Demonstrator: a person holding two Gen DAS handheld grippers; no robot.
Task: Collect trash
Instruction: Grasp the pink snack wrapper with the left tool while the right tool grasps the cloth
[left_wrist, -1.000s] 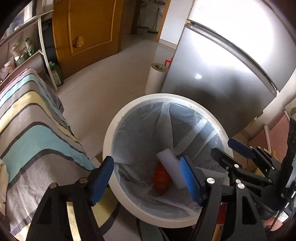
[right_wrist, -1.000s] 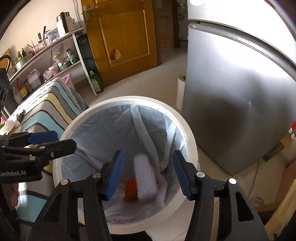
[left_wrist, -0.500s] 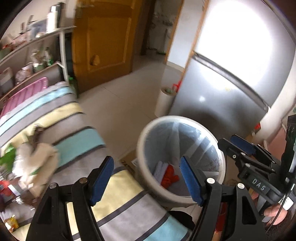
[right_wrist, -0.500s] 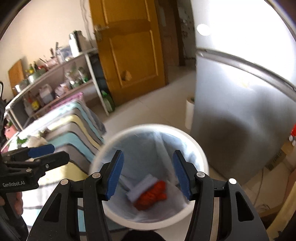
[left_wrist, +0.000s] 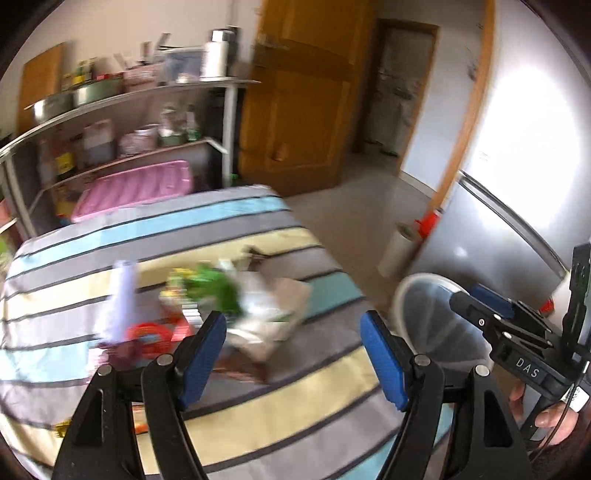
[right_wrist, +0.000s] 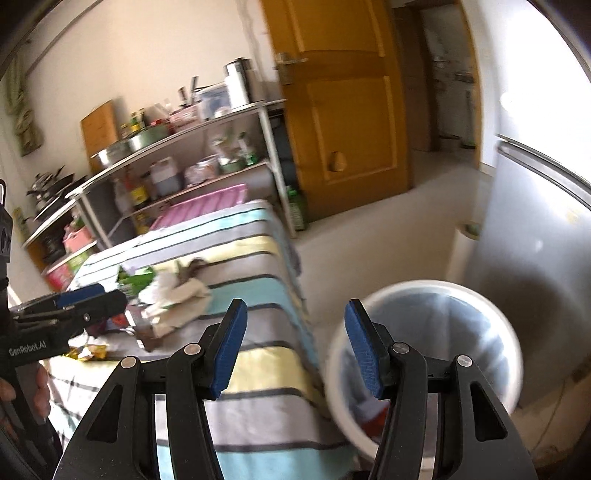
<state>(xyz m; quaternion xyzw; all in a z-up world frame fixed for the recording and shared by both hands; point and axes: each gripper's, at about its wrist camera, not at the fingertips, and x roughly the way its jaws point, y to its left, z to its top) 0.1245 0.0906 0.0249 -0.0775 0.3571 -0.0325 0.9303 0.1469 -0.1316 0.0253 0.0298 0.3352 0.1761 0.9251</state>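
Striped tablecloth (left_wrist: 258, 402) strewn with wrappers (left_wrist: 207, 291); white lined bin (right_wrist: 424, 354) beside, fridge (right_wrist: 535, 236) behind. Left gripper (left_wrist: 293, 354), right gripper (right_wrist: 295, 343) agape, empty.

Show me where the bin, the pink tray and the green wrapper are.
bin (right_wrist: 476, 291): right wrist view, on its white far rim.
pink tray (left_wrist: 136, 188): left wrist view, on the middle of its ribbed top.
green wrapper (left_wrist: 218, 286): left wrist view, on the blurred green middle.
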